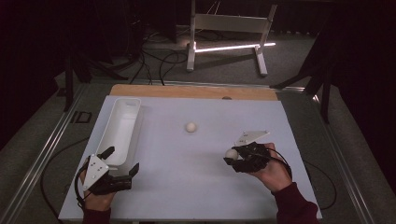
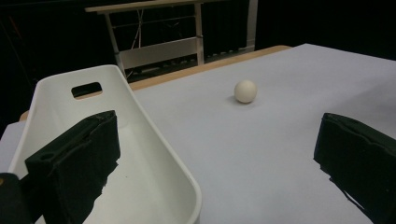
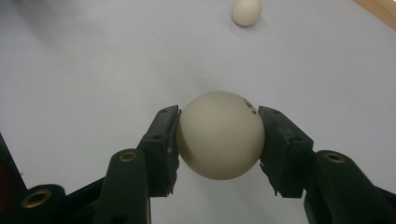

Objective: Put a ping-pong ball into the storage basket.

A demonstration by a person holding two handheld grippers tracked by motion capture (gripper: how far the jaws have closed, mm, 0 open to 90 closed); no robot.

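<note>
Table point(image 1: 196, 186) with a pale sheet lies before you, and the white tray point(image 1: 122, 125) along its left edge serves as the landmark. Your left gripper point(image 1: 122, 161) sits at the tray's near end, jaws spread wide with nothing between them; one jaw reaches over the tray's near corner. Your right gripper point(image 1: 229, 157) is well apart from the tray, on the far side of the sheet from it, its jaws clamped on a white ball point(image 1: 231, 153).

The high view shows that held ball as a small pale spot, half hidden by the black jaws. The right gripper view shows it plainly point(image 3: 220, 135): a cream sphere pressed on both sides by the pads, with a small dark mark near its upper right that is too small to read. Whether it touches the sheet, you cannot tell.

A second ball point(image 1: 190, 126) rests loose on the sheet, between the tray and your right gripper. The left gripper view shows the oblong handle slot point(image 2: 87, 89) in the tray's far wall, which the high view does not resolve. The tray's near end is cut off there by the picture's edge.
</note>
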